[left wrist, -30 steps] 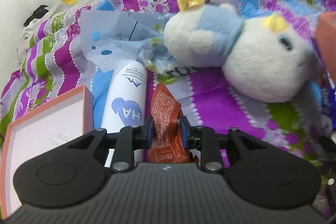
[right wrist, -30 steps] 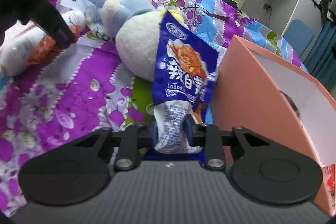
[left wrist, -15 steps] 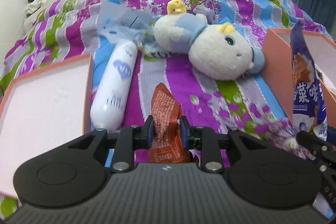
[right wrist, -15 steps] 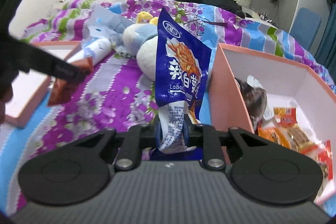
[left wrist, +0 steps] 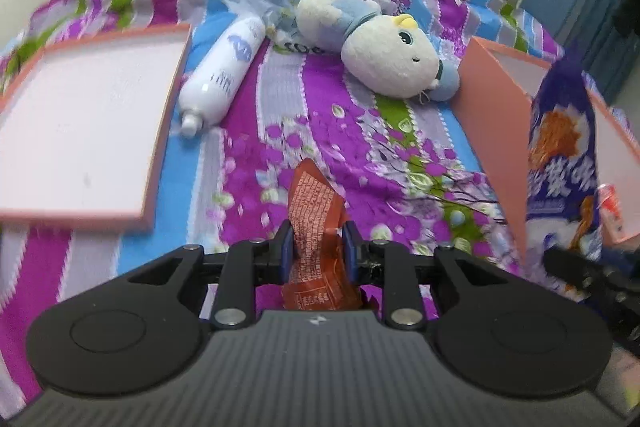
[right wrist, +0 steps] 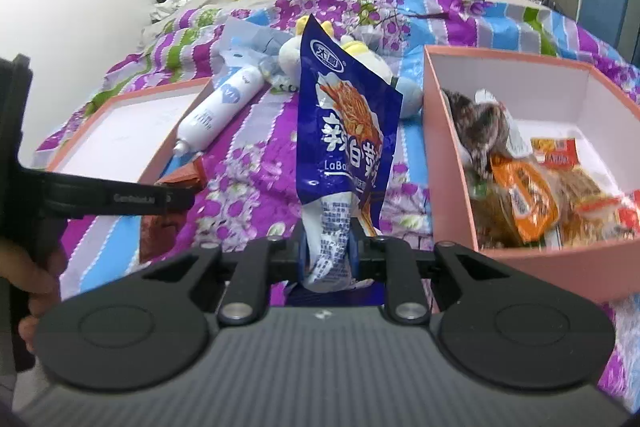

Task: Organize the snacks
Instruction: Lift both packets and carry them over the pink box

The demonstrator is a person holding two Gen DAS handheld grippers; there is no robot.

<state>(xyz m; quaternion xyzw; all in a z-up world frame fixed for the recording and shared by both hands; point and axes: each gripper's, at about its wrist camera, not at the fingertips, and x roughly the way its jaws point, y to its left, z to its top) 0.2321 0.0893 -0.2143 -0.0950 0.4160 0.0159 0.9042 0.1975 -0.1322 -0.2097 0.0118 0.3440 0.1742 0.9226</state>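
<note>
**Two packets in hand, box part-filled, neither packet in yet**

Left gripper point(left wrist: 316, 247): fingers closed narrow on a small orange-red foil snack packet point(left wrist: 314, 223), pinched near its lower half; the top of the packet stands up clear of the pads. It hangs over the bed, not touching the cover as far as I can tell.

Right gripper point(right wrist: 329, 251): jaws have just been closing a little further and now clamp the crimped white bottom seam of a tall blue plastic snack bag with noodle print point(right wrist: 346, 131). Bag stands upright above the fingers.

Outward, right wrist view: at 3 o'clock from the blue bag, an open salmon-pink cardboard box with white lining point(right wrist: 448, 163). It already holds several snacks: an orange pouch point(right wrist: 524, 199), small red-and-yellow packets and a dark speckled wrapper. Judged part-filled, with room left.

At 9 o'clock, the box's shallow pink lid point(right wrist: 120, 123) lies open side up, nothing in it. Between lid and box on the purple floral bed cover point(left wrist: 360, 155): a white cylindrical bottle point(left wrist: 224, 67) and a white-and-blue plush toy point(left wrist: 384, 51), neither of them snacks. No loose snacks visible on the cover.

Remaining, by my reading: carry both packets across to the box and let go. The lid perhaps goes on afterwards.
</note>
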